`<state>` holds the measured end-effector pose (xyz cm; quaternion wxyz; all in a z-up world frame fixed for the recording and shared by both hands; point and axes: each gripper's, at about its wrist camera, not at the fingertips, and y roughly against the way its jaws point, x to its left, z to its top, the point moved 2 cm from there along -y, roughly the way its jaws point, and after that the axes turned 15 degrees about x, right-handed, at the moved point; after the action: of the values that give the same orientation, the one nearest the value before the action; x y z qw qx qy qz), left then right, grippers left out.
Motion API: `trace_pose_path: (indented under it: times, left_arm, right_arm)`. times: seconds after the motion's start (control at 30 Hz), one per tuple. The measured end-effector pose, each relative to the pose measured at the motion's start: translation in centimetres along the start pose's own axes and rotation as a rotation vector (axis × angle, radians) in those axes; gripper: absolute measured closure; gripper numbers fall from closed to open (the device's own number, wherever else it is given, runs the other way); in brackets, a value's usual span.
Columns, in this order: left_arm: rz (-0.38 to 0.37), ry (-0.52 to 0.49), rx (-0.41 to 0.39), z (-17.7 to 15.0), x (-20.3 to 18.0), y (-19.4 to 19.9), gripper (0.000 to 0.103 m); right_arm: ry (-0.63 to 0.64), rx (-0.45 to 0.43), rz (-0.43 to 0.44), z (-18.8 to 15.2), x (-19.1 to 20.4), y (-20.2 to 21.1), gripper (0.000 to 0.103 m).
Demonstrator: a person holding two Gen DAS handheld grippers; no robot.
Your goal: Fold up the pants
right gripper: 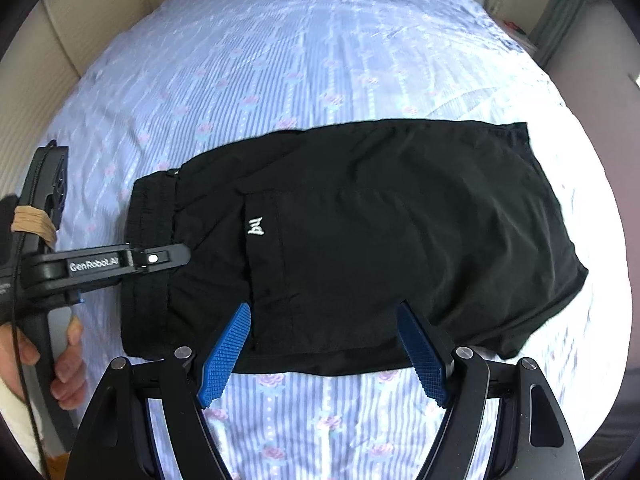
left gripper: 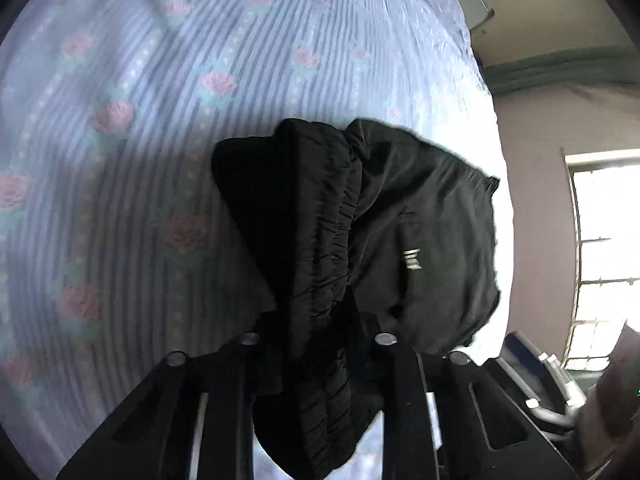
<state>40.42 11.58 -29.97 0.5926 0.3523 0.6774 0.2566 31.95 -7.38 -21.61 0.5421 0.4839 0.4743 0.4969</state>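
Black pants [right gripper: 380,232] with a small white logo [right gripper: 256,227] lie folded lengthwise across the bed, waistband to the left. My left gripper [left gripper: 320,344] is shut on the elastic waistband [left gripper: 324,240], which bunches up between its jaws; it also shows in the right wrist view [right gripper: 160,258] at the pants' left end. My right gripper [right gripper: 324,344] is open, its blue pads [right gripper: 226,354] spread over the near edge of the pants, holding nothing.
The bed carries a blue striped sheet with pink roses [right gripper: 280,60]. A wall and a bright window [left gripper: 600,256] are to the right. A person's hand [right gripper: 68,360] holds the left gripper's handle. Cardboard [right gripper: 80,20] stands behind the bed.
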Motion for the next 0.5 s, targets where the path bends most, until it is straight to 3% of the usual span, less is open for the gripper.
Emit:
trace_pose_path:
  times: [0.07, 0.23, 0.33, 0.5]
  left_arm:
    - [0.001, 0.016, -0.037, -0.4, -1.7, 1.9, 0.084]
    - [0.104, 0.018, -0.135, -1.3, -8.7, 5.5, 0.084]
    - [0.207, 0.040, -0.144, -1.0, -13.5, 4.6, 0.084]
    - [0.266, 0.053, -0.162, -1.3, -20.7, 2.1, 0.084]
  right_arm:
    - [-0.023, -0.013, 0.024, -0.4, -1.4, 0.9, 0.027]
    - [-0.072, -0.056, 0.054, -1.1, -6.4, 2.6, 0.027]
    - [-0.119, -0.077, 0.086, -1.6, -11.0, 3.2, 0.027]
    - [-0.174, -0.082, 0.115, -2.6, -19.8, 3.9, 0.027]
